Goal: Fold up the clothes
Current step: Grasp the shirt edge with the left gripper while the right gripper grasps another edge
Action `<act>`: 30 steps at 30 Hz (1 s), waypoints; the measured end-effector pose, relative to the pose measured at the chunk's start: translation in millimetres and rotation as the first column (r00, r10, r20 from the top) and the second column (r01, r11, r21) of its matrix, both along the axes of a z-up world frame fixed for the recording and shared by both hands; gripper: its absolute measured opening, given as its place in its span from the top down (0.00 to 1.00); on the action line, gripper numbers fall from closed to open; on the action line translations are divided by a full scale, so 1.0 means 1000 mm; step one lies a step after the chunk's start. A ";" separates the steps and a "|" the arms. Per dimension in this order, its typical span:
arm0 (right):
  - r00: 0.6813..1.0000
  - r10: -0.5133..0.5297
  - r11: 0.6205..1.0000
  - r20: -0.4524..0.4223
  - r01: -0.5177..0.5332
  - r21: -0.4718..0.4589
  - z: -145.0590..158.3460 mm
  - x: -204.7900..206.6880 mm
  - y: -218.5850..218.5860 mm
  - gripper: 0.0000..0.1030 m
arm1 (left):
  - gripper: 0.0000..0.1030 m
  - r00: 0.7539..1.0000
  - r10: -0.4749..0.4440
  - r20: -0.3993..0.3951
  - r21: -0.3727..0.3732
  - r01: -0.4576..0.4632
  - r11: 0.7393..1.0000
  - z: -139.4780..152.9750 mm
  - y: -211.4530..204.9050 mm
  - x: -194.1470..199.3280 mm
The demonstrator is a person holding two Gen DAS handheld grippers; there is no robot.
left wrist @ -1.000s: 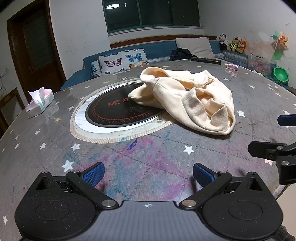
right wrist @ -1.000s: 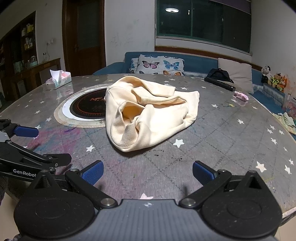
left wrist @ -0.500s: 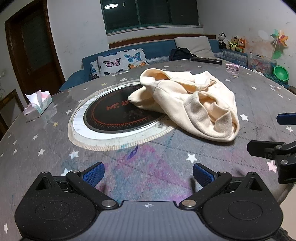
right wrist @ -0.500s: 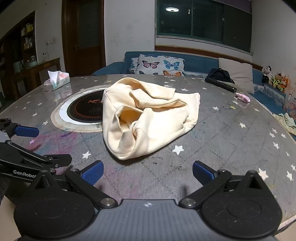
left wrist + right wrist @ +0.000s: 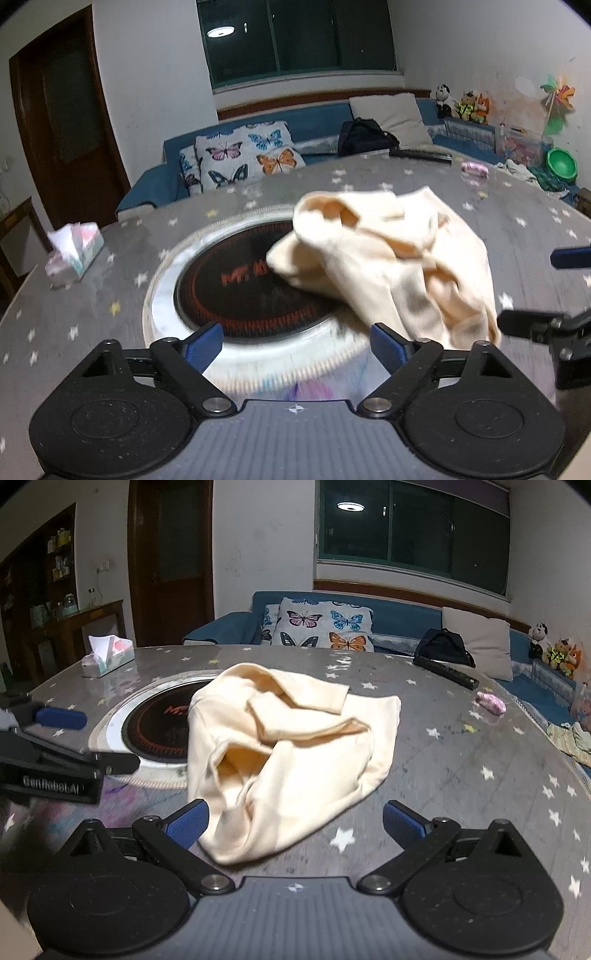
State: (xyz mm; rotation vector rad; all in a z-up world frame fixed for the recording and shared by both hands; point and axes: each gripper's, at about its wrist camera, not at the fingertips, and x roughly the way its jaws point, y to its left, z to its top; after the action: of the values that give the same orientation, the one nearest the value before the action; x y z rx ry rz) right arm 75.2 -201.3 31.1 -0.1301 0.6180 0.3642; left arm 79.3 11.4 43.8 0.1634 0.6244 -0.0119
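Note:
A crumpled cream garment (image 5: 391,266) lies in a heap on the round star-patterned table (image 5: 461,794), its left part over the black round hob (image 5: 236,288). My left gripper (image 5: 295,343) hovers above the hob's near rim, just left of the garment's near end. Its jaws are closing, with no cloth between them. My right gripper (image 5: 295,823) stands open at the garment's (image 5: 288,746) near edge. The cloth's front lobe shows between its blue pads without being pressed. Each gripper also shows at the side of the other's view.
A tissue box (image 5: 107,655) stands at the table's far left. A black bar (image 5: 447,672) and a small pink thing (image 5: 491,703) lie at the far right. Behind the table runs a blue sofa with butterfly cushions (image 5: 317,626).
Both grippers have moved forward and a little up toward the garment, which now looms larger. The left jaws have narrowed somewhat. The garment has not moved.

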 end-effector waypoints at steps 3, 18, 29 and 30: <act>1.000 0.009 1.000 0.002 -0.009 -0.001 0.004 0.015 0.000 0.06 | 0.22 1.000 -0.011 0.013 0.003 0.011 1.000 0.011 0.001 0.020; 0.993 0.119 0.988 0.006 -0.118 -0.101 0.002 0.075 0.013 0.22 | 0.31 0.994 -0.105 -0.023 0.141 0.108 0.984 0.010 -0.017 0.140; 0.960 0.281 0.935 -0.006 -0.275 -0.222 -0.011 0.102 0.032 0.35 | 0.66 0.960 -0.242 -0.143 0.154 0.263 0.953 -0.029 -0.032 0.210; 0.955 0.297 0.929 -0.001 -0.290 -0.231 -0.013 0.104 0.035 0.40 | 0.81 0.959 -0.245 -0.143 0.144 0.265 0.954 -0.030 -0.031 0.212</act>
State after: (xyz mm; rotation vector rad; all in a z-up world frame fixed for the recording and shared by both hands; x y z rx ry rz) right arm 179.0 -166.3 18.5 -0.4532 0.6063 0.5790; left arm 291.0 -20.1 13.4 0.4027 0.7244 -0.2234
